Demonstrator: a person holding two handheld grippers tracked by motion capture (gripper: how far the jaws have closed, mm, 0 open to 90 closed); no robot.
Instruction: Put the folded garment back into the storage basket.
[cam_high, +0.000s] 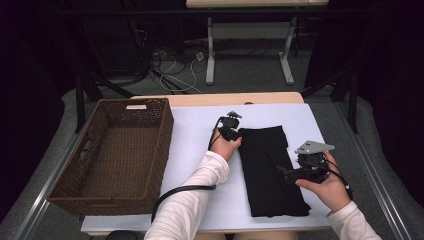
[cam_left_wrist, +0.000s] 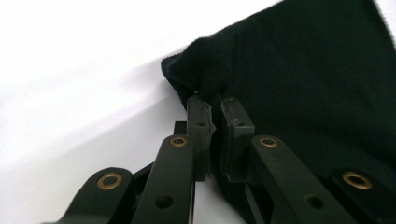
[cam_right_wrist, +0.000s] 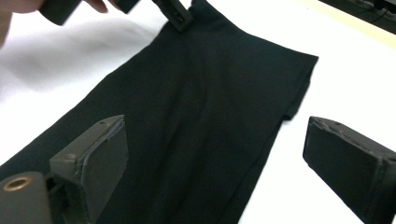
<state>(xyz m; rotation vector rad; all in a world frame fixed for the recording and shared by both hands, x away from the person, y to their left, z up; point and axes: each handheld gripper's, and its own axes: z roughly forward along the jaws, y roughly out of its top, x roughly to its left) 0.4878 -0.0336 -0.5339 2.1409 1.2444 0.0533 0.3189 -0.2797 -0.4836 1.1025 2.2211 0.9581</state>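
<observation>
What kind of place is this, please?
Probably a lab or recording workspace: a table under a white sheet with a wicker basket and black cloth, loose cables on the floor behind, dark curtains around.

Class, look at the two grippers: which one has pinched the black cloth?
The left gripper, jaws nearly together on the black cloth at its far corner; the right gripper hangs wide open above it.

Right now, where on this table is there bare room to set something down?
A bare white strip runs between the brown wicker basket and the folded black cloth; the basket's inside is empty too. It is crowded at the cloth, where the left gripper and right gripper work.
</observation>
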